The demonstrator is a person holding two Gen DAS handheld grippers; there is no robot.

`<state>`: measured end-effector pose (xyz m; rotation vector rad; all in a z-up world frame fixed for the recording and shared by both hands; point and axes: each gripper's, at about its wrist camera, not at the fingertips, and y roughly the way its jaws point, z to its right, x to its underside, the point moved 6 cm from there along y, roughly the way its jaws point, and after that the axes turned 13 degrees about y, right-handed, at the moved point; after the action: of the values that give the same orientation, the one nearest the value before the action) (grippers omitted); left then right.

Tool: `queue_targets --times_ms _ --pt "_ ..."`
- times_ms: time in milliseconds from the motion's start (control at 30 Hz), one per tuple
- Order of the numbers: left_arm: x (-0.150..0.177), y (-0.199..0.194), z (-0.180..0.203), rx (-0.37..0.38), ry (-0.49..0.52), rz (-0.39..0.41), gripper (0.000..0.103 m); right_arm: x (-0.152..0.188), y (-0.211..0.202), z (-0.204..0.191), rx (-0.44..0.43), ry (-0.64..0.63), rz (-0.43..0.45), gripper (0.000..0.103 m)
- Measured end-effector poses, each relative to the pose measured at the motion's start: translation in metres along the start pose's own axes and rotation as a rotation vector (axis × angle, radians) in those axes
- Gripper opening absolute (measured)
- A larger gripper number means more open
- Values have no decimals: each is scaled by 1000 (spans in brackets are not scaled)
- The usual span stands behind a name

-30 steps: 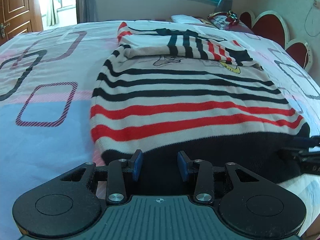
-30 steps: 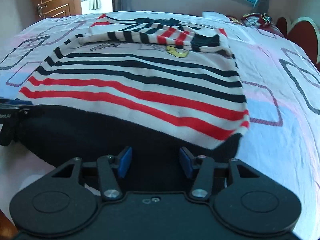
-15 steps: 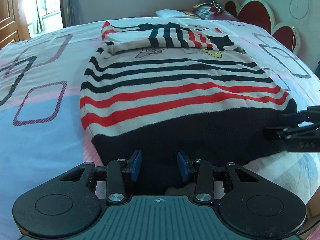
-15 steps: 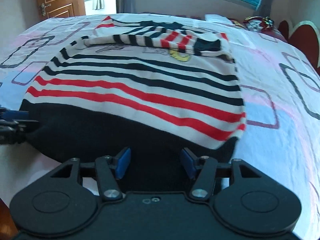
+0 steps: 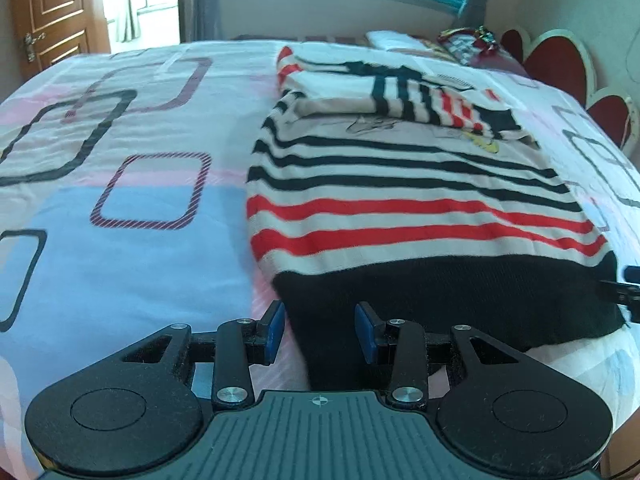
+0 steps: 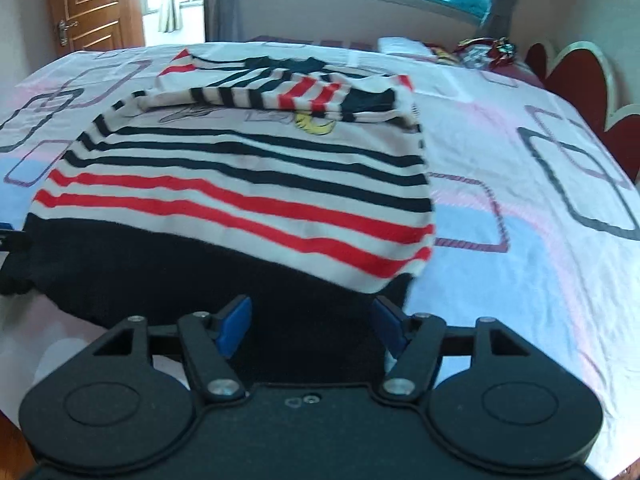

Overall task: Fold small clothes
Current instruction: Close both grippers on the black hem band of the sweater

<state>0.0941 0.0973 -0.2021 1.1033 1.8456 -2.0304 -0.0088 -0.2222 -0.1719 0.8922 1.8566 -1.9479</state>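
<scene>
Your left gripper (image 5: 320,330) stood part-open and your right gripper (image 6: 310,330) had just widened, both straddling the red-, black- and cream-striped knitted sweater's (image 5: 400,200) black hem ungripped; pinching both corners together would have lifted it evenly.

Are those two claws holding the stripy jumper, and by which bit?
Neither grips it. The black hem of the striped sweater lies inside the open left gripper and the right gripper, whose jaws have just been opening.

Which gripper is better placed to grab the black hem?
Probably the right gripper: its jaws, just opening, have the black hem filling their gap. The left gripper straddles only its corner, partly over bedsheet.
</scene>
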Motion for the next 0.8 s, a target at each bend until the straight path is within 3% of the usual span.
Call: queue_targets --times_ms 33,67,100,233,333,433,500,567,600,667,800 --pt "3 2 -4 -7 -13 -16 52 0 0 5 18 4 -3 66" --pt "6 5 -7 -12 -36 -29 77 1 1 10 34 15 -10 67" --pt "8 6 -11 -17 -63 -26 84 3 2 18 46 36 -16 67" --pt "11 11 -11 56 -105 -19 86 11 10 41 38 155 -72 67" --pt "14 17 -7 105 -141 -30 86 15 16 44 -26 230 -113 57" --pt "15 20 0 110 -122 -23 75 14 23 41 -27 238 -117 53" --pt "13 20 4 115 -101 -22 60 14 23 37 -20 217 -121 45" --pt "9 20 5 126 -89 -28 31 14 21 35 -33 210 -130 26" --pt "8 21 8 148 -92 -34 27 14 20 35 -43 211 -134 21" --pt "5 21 9 147 -85 -34 26 13 19 31 -65 217 -137 12" --pt "2 23 12 161 -75 -32 26 11 21 25 -80 222 -135 12"
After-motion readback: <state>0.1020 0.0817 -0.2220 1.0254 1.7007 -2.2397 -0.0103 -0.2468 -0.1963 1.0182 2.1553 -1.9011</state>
